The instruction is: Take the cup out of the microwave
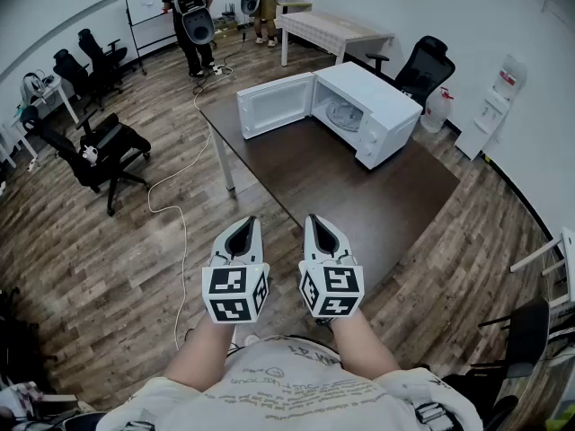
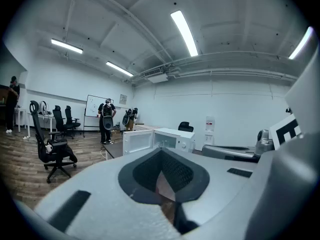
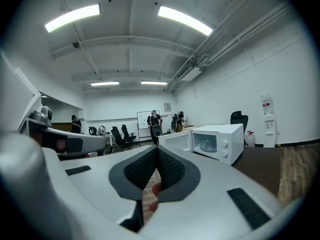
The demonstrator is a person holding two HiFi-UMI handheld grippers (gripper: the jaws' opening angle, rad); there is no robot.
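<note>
Head view: left gripper (image 1: 241, 232) and right gripper (image 1: 320, 230) side by side, close in front of the body. Fingers of each pressed together, gripping nothing. Well ahead of the fingers, at the far end of the dark table (image 1: 359, 200), a white microwave (image 1: 382, 106) with its door (image 1: 274, 104) swung wide open. Inside the cavity, a pale round shape (image 1: 343, 115); cup or turntable, hard to tell.

Left gripper view: fingers (image 2: 144, 170) closed tip to tip, empty. Microwave (image 2: 175, 140) small and far off, just above the tips.

Right gripper view: fingers (image 3: 172, 169) likewise shut, with nothing between them. Microwave (image 3: 220, 141) beyond the tips and to their right, cavity facing this way. A glassy form (image 3: 206, 145) inside, probably the cup.

Judged as the approach step, with no reach begun yet. Next, likely: step up to the table, spread one pair of fingers, enter the cavity level, close on the cup's wall, then draw it straight out clear of the door.
</note>
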